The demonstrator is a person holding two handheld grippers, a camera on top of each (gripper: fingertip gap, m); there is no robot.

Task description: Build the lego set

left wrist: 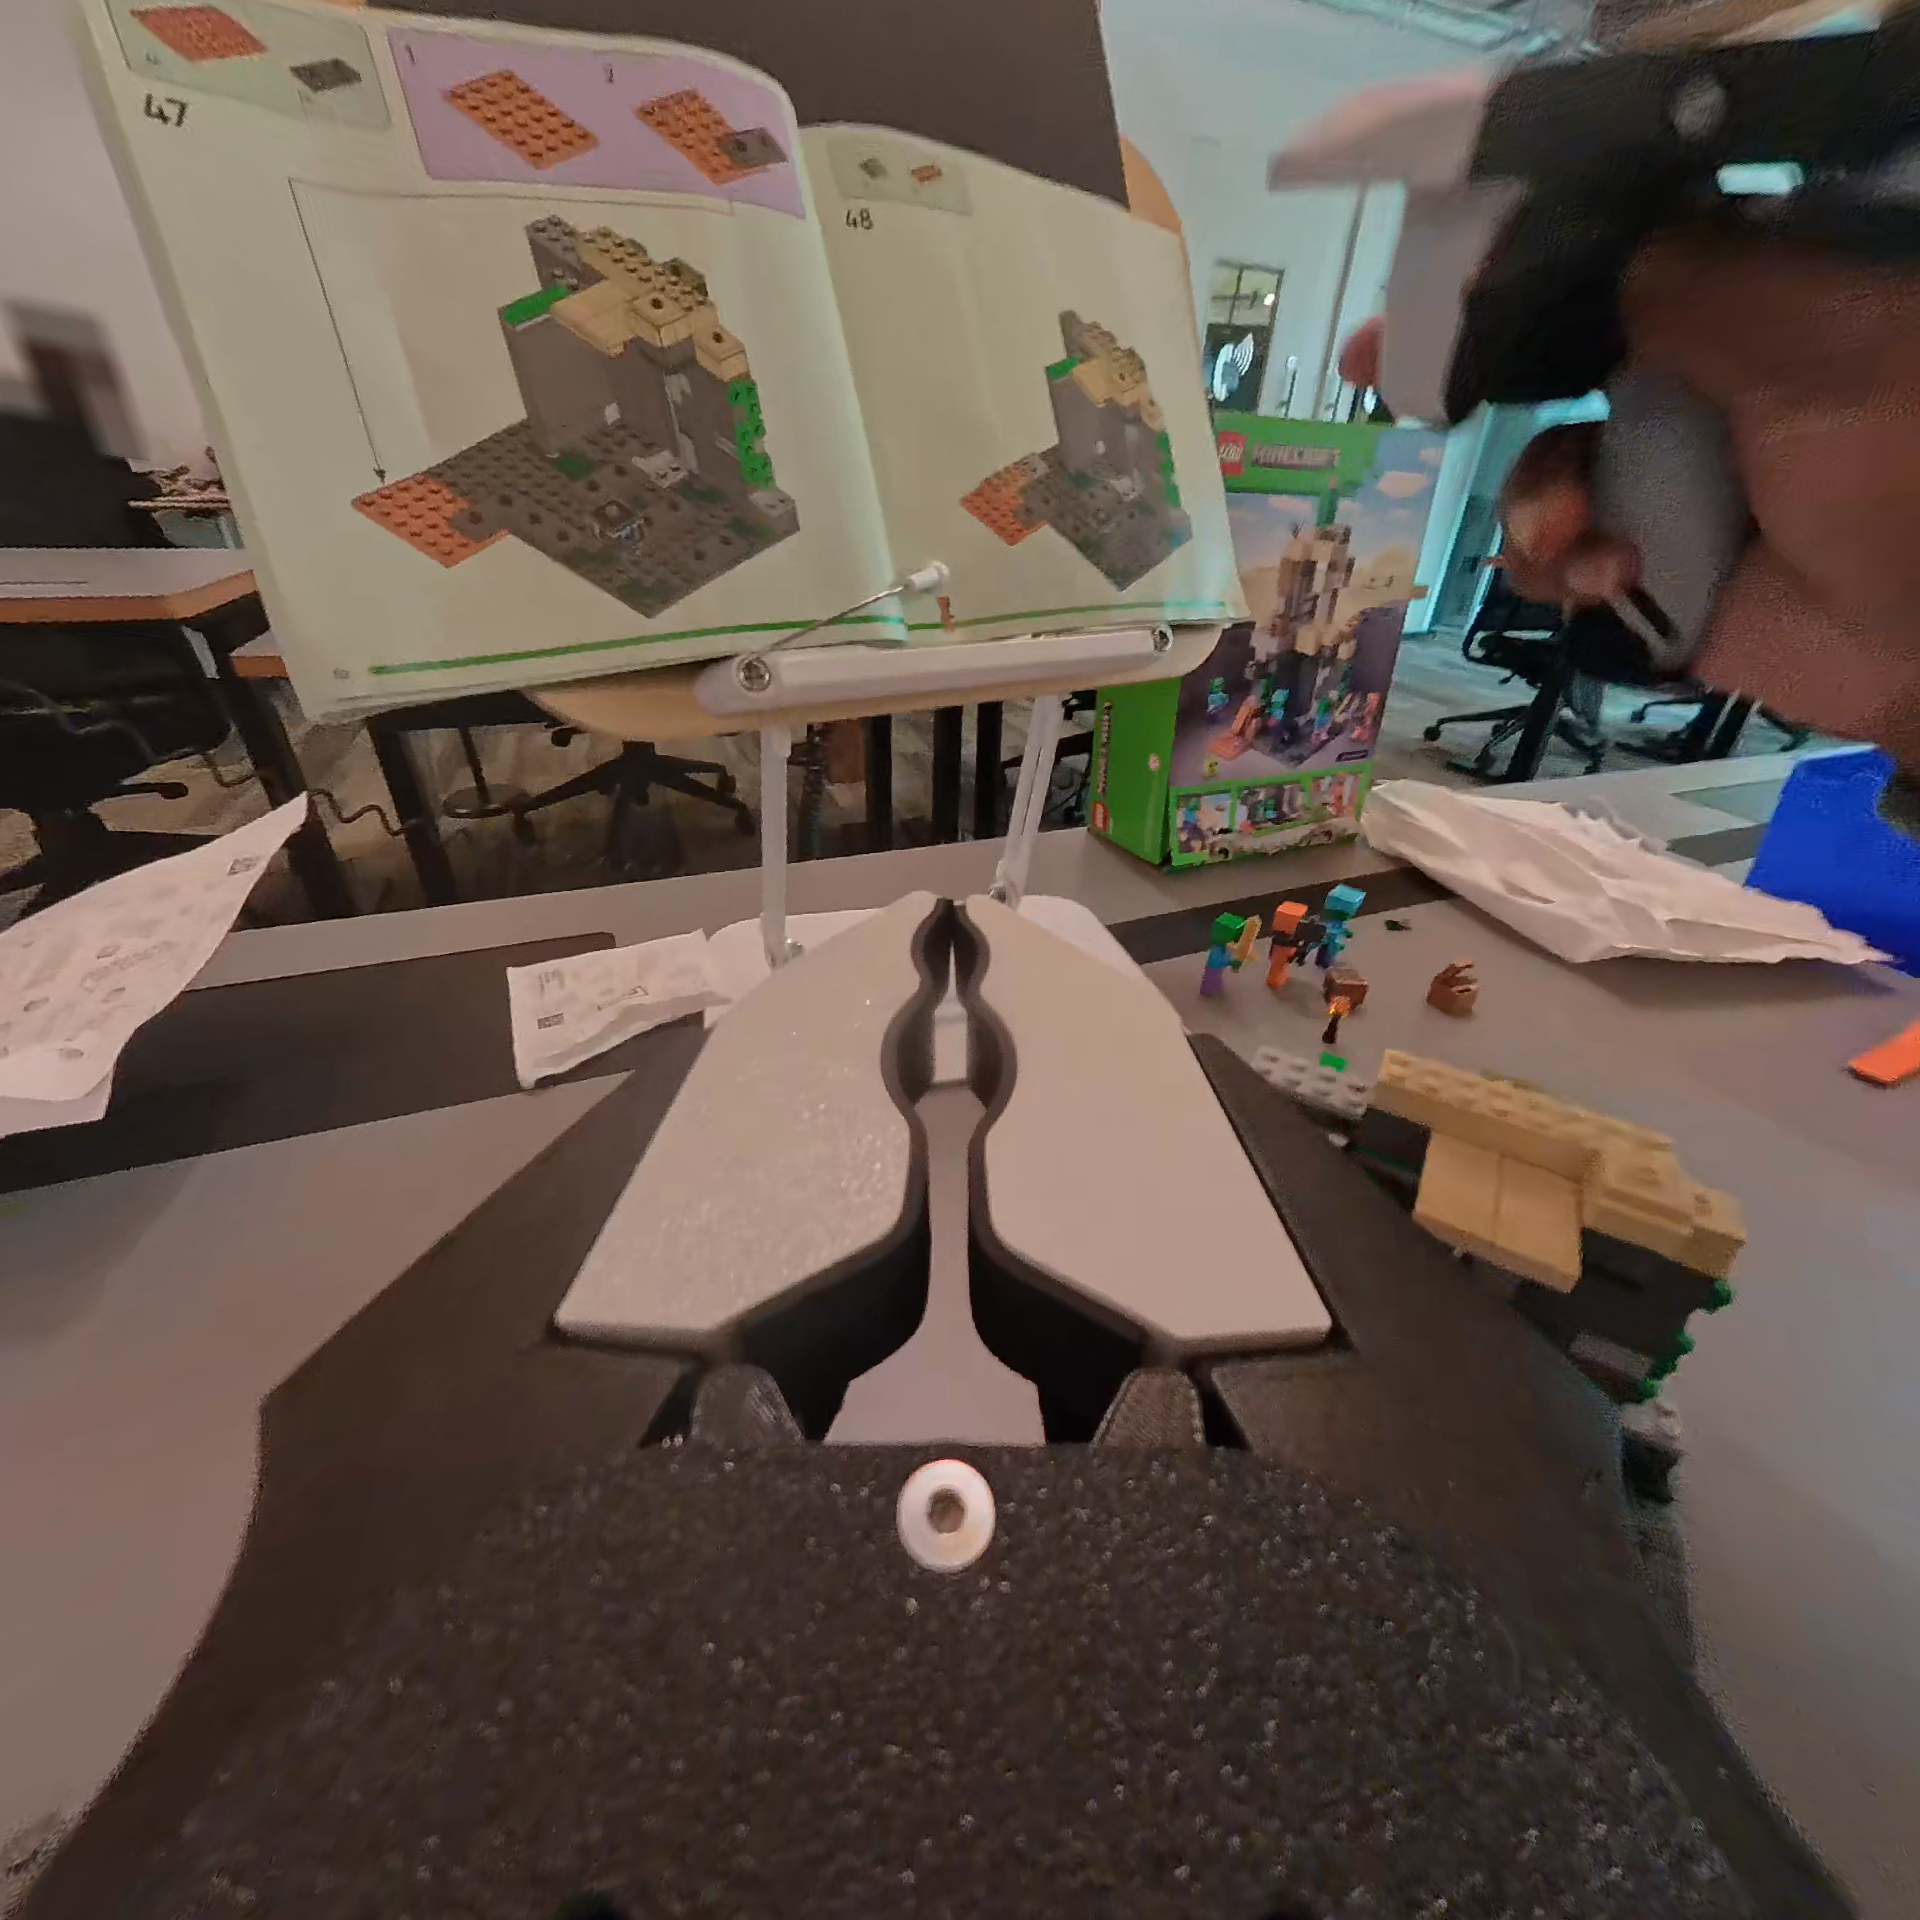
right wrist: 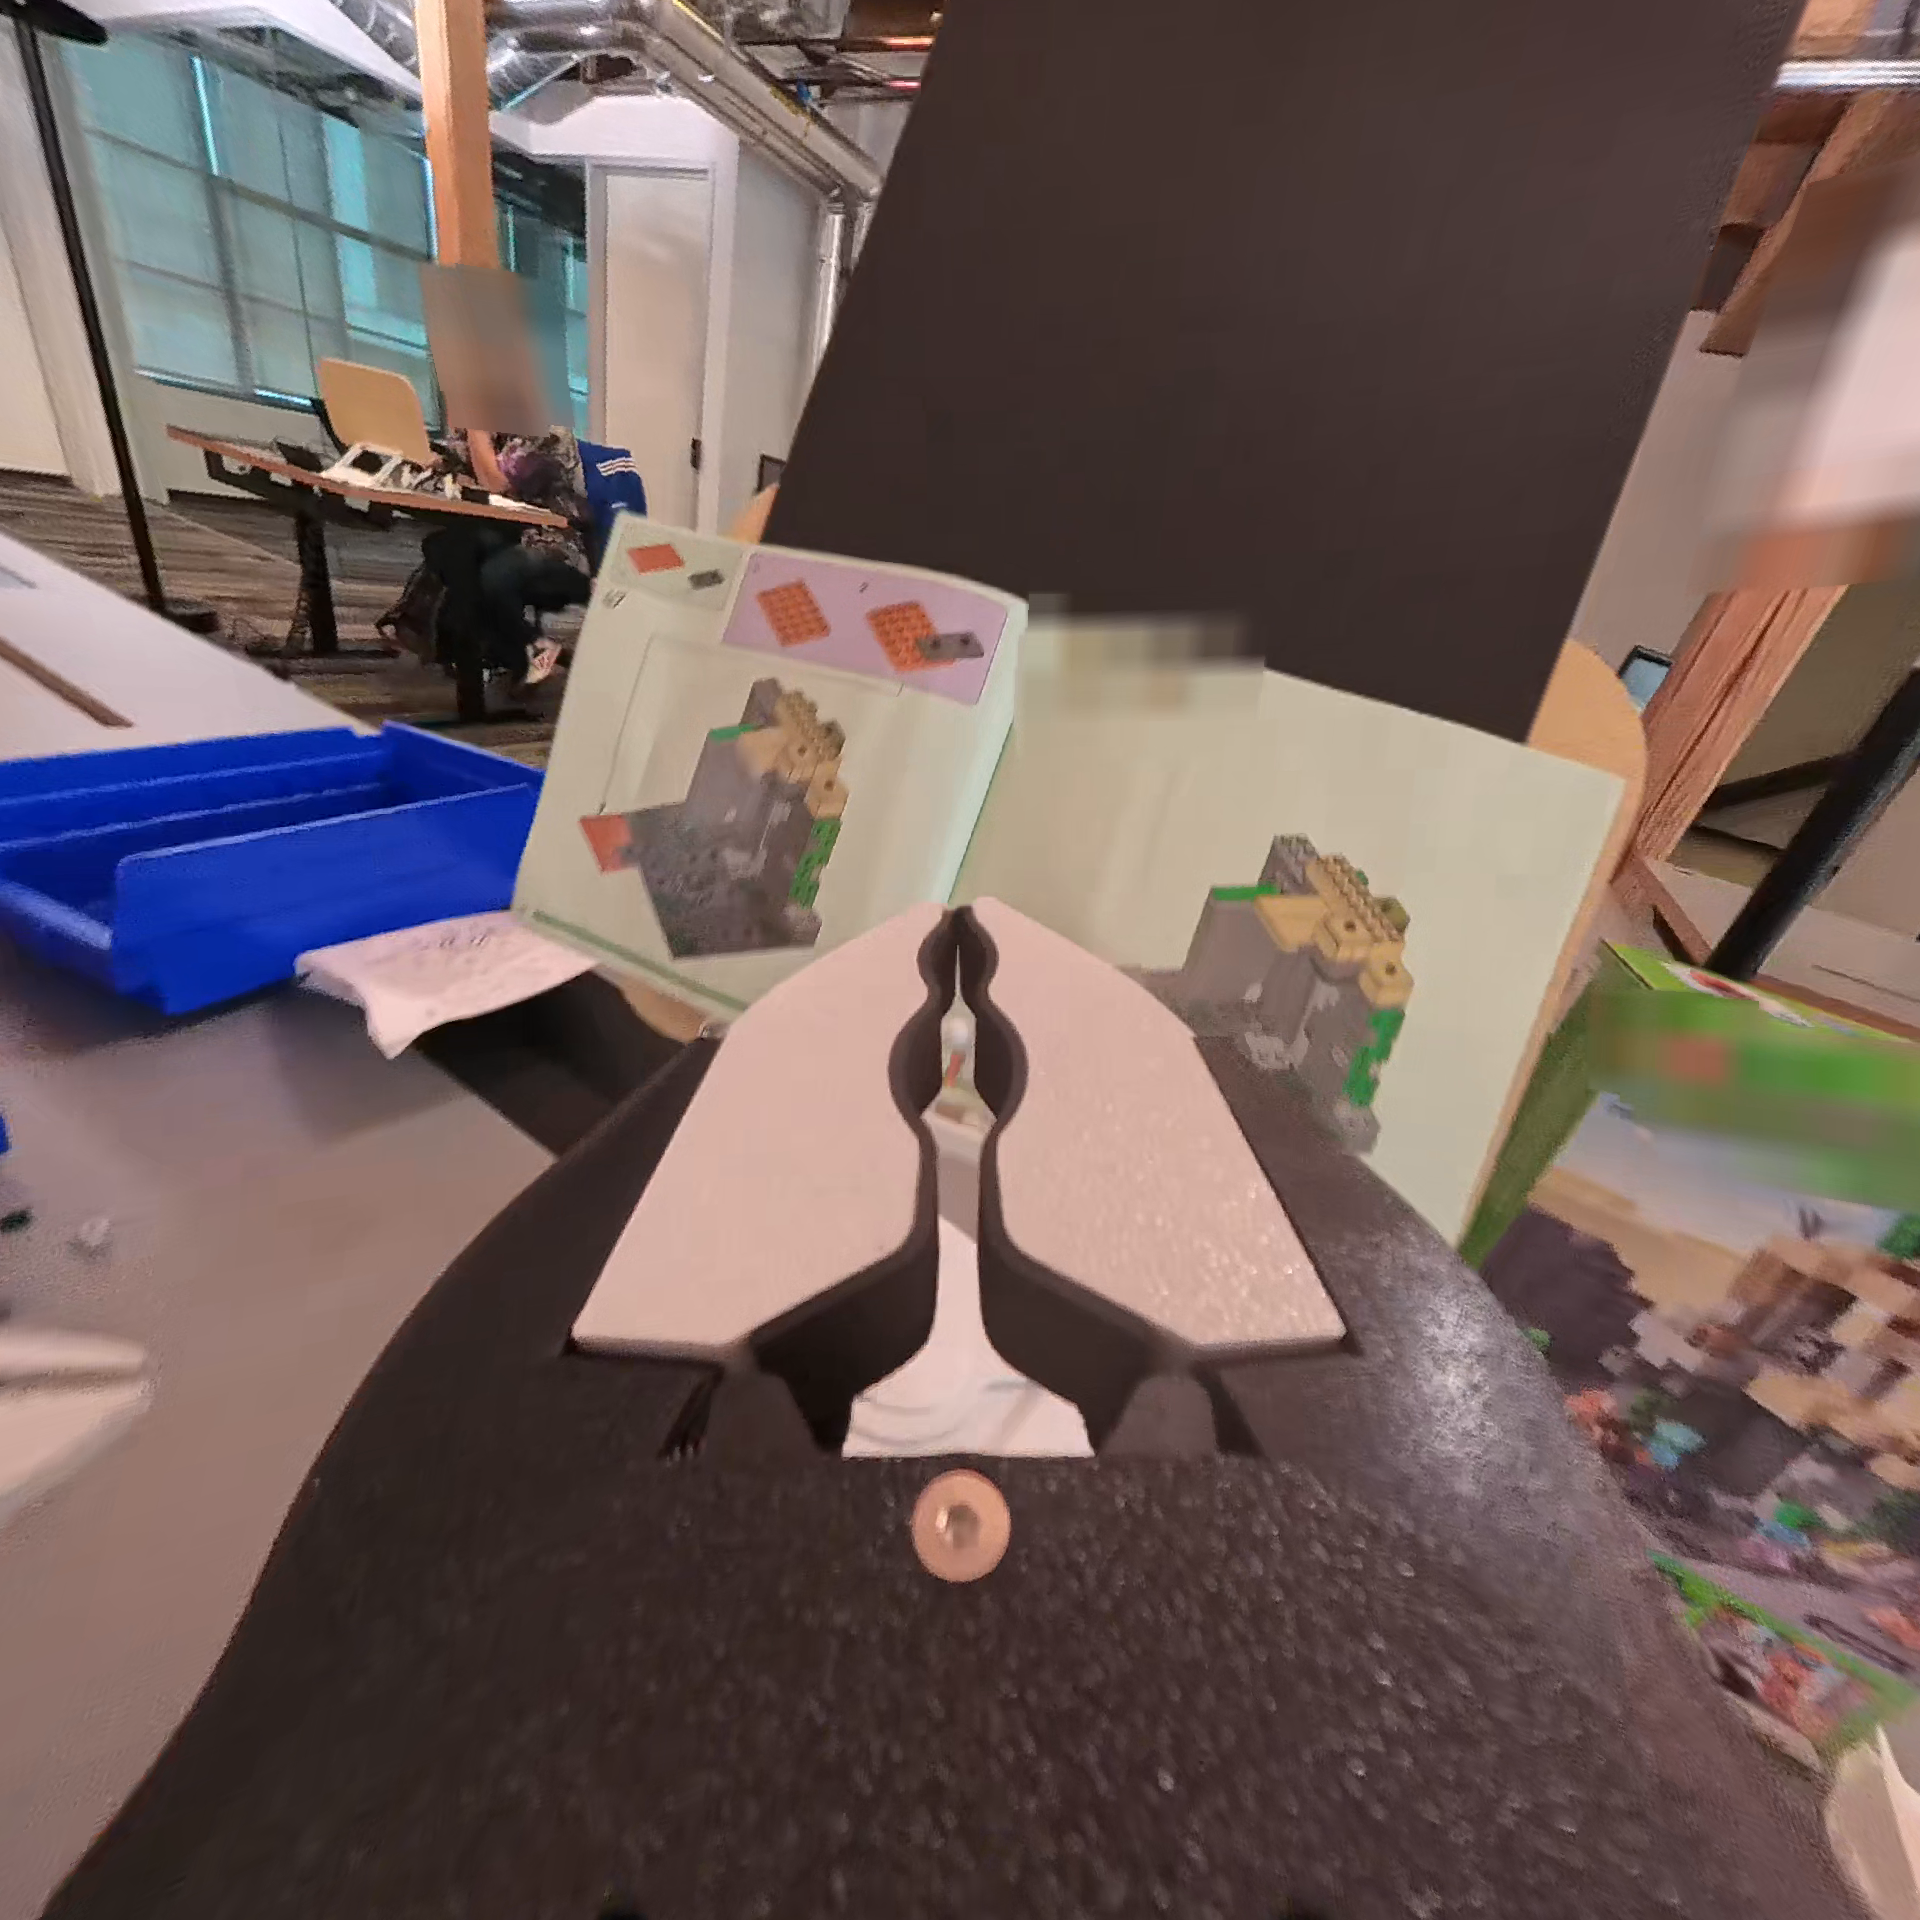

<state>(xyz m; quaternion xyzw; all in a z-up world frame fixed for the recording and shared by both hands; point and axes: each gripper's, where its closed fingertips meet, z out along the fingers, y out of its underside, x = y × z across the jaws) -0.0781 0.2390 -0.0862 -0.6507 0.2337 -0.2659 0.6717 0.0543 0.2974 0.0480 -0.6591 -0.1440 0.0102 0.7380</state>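
Note:
The partly built lego model (left wrist: 1538,1195), tan on top of dark grey with green bits, lies on the grey table (left wrist: 208,1299) to the right of my left gripper (left wrist: 954,920). My left gripper is shut and empty, pointing at the open instruction booklet (left wrist: 665,364) on its stand. My right gripper (right wrist: 958,925) is shut and empty, raised in front of the same booklet (right wrist: 1247,831). In the left wrist view the right gripper and the hand holding it (left wrist: 1683,343) show blurred at the upper right. An orange plate (left wrist: 1886,1060) lies at the right edge.
Three minifigures (left wrist: 1288,940) and small brown pieces (left wrist: 1452,987) stand behind the model. The green lego box (left wrist: 1247,686) stands at the back right, also in the right wrist view (right wrist: 1714,1299). A blue bin (right wrist: 239,842), paper bags (left wrist: 1579,883) and leaflets (left wrist: 603,997) lie around. A seated person (right wrist: 509,540) is far back. From the left gripper's tips to the partly built lego model (left wrist: 1538,1195) is close to 15 cm.

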